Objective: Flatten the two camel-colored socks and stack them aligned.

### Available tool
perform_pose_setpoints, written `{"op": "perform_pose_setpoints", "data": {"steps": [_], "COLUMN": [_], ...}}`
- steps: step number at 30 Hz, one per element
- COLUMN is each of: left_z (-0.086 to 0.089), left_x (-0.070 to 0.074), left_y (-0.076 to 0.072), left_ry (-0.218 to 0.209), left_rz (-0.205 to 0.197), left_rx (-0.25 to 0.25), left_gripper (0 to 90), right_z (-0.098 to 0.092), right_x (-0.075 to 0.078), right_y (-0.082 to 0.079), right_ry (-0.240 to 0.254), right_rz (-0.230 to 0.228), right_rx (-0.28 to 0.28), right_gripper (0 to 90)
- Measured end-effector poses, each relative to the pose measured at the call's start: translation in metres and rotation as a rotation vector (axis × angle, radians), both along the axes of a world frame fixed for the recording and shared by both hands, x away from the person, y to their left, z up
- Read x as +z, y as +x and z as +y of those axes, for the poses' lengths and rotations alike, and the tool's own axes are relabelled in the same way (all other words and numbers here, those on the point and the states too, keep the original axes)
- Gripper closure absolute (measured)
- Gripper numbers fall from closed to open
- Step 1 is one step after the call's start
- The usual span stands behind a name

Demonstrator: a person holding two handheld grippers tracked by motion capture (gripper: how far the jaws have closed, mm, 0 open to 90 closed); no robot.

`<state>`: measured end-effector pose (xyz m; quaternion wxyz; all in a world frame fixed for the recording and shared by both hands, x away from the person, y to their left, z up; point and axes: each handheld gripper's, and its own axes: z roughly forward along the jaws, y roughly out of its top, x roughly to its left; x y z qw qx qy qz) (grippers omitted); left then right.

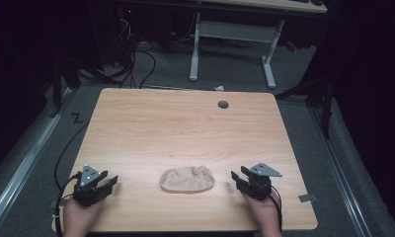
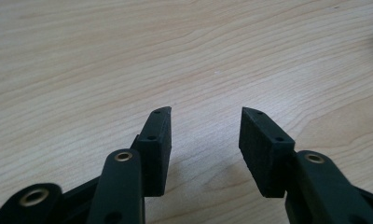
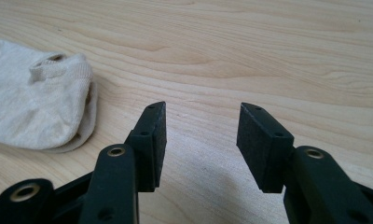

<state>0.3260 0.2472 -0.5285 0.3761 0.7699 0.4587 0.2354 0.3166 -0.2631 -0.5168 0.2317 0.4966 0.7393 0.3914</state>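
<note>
A beige sock [image 1: 187,179] lies bunched on the wooden table [image 1: 185,128] near its front edge, midway between my two hands. The left gripper [image 1: 109,183] rests low at the front left, jaws apart over bare wood, nothing between them [image 2: 204,128]. At the front right the right gripper [image 1: 234,177] sits just right of the sock without touching it. Its jaws are also apart and empty [image 3: 201,126], and the sock [image 3: 37,109] shows off to the left of them.
A small grey grommet [image 1: 223,104] sits in the table's far right part. Beyond the table stand a white desk frame [image 1: 230,44] and floor cables [image 1: 136,59]. Metal rails [image 1: 22,168] run along the floor on both sides.
</note>
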Motion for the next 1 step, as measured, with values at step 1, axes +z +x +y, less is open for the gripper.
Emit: {"op": "perform_pose_setpoints", "data": {"steps": [1], "left_z": [-0.0014], "left_x": [0.0015], "left_y": [-0.001], "left_ry": [0.005], "left_rz": [-0.007], "left_rx": [-0.001], "left_gripper": [54.3], "right_z": [0.0003], "right_x": [0.0], "right_y": [-0.0003], "right_ry": [-0.005], "right_rz": [-0.005], "right_rx": [0.007], "right_gripper": [52.8]}}
